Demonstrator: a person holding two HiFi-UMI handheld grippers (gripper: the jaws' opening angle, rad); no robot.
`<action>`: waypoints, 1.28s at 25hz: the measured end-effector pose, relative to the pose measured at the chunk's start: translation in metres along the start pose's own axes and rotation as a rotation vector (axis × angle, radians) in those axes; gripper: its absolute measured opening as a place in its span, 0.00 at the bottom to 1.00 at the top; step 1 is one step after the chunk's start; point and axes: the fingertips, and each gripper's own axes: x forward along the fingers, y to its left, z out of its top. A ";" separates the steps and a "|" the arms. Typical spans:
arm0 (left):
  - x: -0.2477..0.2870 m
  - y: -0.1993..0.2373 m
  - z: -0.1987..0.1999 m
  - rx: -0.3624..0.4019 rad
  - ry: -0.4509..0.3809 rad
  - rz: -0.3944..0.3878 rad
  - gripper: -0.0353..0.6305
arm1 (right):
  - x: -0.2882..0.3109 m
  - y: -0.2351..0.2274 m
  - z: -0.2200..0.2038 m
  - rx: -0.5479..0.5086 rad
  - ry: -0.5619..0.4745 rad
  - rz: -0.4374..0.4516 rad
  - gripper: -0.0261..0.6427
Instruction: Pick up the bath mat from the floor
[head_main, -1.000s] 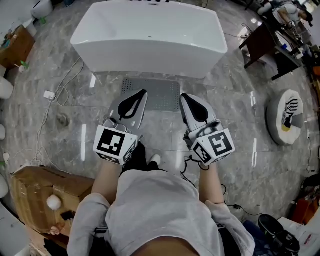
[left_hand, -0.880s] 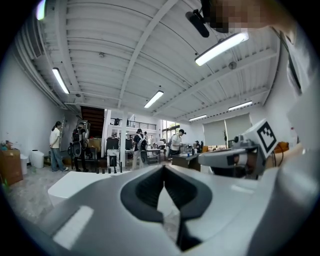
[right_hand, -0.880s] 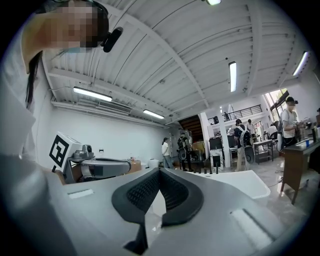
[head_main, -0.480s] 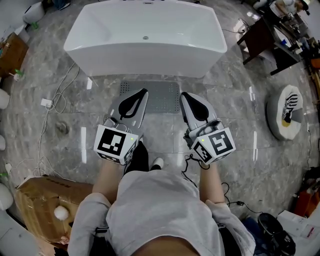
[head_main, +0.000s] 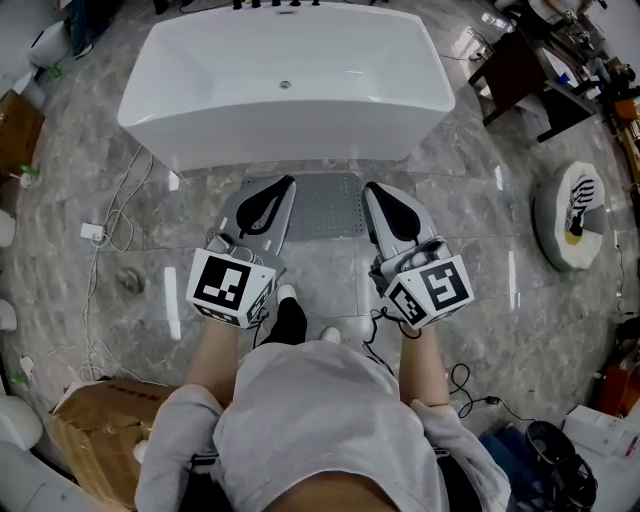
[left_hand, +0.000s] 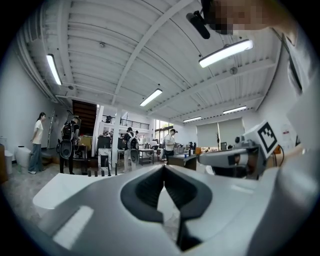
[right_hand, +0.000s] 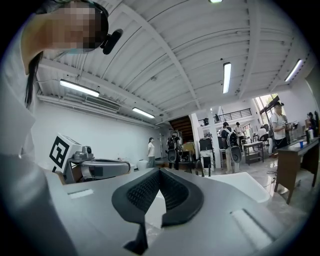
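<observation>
We see the bath mat (head_main: 328, 205), grey, rectangular, fine dotted texture, lying flat on the grey marble floor (head_main: 480, 260), long edge just beside the white bathtub (head_main: 290, 132), both ends partly hidden.

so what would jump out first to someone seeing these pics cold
The big white bathtub fills the top of the head view, standing on a grey marbled floor. Right in front of it the grey bath mat lies flat on the floor. The left gripper and right gripper, both shut and empty, point toward the tub above the mat's two ends.
</observation>
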 end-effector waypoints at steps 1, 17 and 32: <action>0.002 0.007 -0.001 0.000 0.000 -0.007 0.06 | 0.006 0.001 0.000 0.001 0.000 -0.008 0.04; 0.026 0.068 -0.017 -0.018 0.016 -0.049 0.06 | 0.064 -0.004 -0.012 0.007 0.029 -0.061 0.04; 0.075 0.073 -0.008 -0.033 0.011 0.029 0.06 | 0.092 -0.057 -0.002 0.005 0.038 0.017 0.04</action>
